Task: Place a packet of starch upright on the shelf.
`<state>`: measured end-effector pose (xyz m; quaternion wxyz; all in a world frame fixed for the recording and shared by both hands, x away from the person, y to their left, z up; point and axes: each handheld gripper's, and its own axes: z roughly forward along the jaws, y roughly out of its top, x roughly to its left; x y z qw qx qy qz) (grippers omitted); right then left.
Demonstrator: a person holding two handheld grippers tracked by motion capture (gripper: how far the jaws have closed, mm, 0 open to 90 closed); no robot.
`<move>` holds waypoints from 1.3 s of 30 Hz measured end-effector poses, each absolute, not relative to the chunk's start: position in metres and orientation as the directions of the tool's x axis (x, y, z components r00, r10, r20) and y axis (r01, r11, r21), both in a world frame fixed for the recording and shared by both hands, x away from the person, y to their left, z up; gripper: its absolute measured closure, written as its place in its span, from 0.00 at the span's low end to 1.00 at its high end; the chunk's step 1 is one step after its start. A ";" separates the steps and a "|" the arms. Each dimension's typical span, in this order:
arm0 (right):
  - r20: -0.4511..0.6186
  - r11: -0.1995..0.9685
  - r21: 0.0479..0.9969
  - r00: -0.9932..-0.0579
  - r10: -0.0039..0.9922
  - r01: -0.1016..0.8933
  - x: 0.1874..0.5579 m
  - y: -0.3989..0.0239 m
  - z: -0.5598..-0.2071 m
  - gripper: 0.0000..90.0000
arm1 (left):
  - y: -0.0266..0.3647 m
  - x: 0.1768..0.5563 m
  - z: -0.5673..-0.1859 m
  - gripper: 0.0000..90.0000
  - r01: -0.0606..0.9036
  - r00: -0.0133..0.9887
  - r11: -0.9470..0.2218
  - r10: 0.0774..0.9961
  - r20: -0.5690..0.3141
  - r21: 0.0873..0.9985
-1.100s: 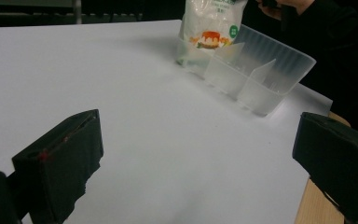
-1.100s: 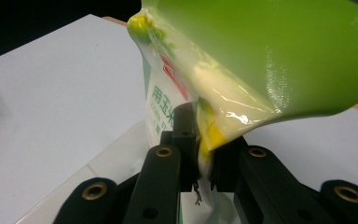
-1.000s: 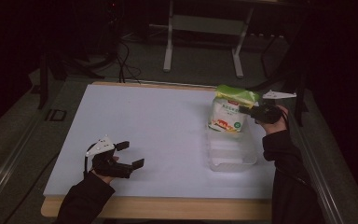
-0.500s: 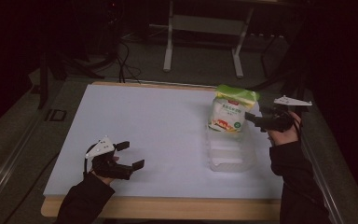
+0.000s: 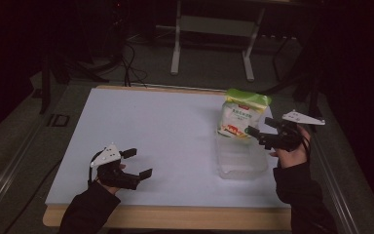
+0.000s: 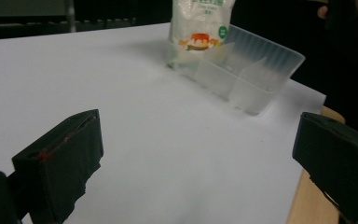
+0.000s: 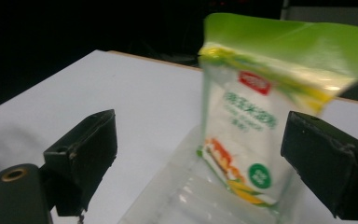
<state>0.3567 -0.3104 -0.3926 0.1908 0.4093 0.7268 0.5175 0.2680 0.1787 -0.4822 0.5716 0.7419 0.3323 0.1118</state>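
Observation:
A green-topped white food pouch (image 5: 243,114) stands upright in the far end of a clear plastic container (image 5: 241,161) on the right of the white table. My right gripper (image 5: 258,126) hovers just right of the pouch, apart from it. Its jaws have just been opening and stand wide, with nothing between them. In the right gripper view the pouch (image 7: 247,116) rises from the container (image 7: 182,196) beyond the right gripper (image 7: 205,154). My left gripper (image 5: 139,163) rests open near the front left. The left gripper view shows the left gripper (image 6: 196,158) wide open over bare table, with the pouch (image 6: 200,23) and container (image 6: 247,70) far off.
The white tabletop (image 5: 151,126) has a wooden front edge (image 5: 175,217). A metal desk frame (image 5: 212,44) and cables stand on the dark floor behind the table. A rail runs along each side of the table.
The right gripper opened off the top of the pouch and drew back to the right and slightly up. The pouch stays standing in the container. The left gripper has not moved.

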 end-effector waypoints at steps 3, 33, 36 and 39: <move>0.145 0.128 0.912 -0.600 0.787 0.390 0.348 -0.303 -0.399 0.12 | 0.178 0.268 -0.483 0.03 0.364 0.760 -0.127 0.613 -0.216 0.923; 0.079 0.262 0.905 -0.739 0.670 0.334 0.271 -0.245 -0.434 0.14 | 0.171 0.264 -0.488 0.03 0.372 0.790 -0.170 0.575 -0.215 0.912; 0.059 0.259 0.917 -0.746 0.664 0.302 0.262 -0.243 -0.437 0.14 | 0.171 0.263 -0.489 0.03 0.369 0.792 -0.178 0.575 -0.208 0.912; 0.054 0.258 0.921 -0.753 0.656 0.291 0.257 -0.243 -0.440 0.14 | 0.171 0.264 -0.489 0.03 0.371 0.788 -0.173 0.578 -0.211 0.913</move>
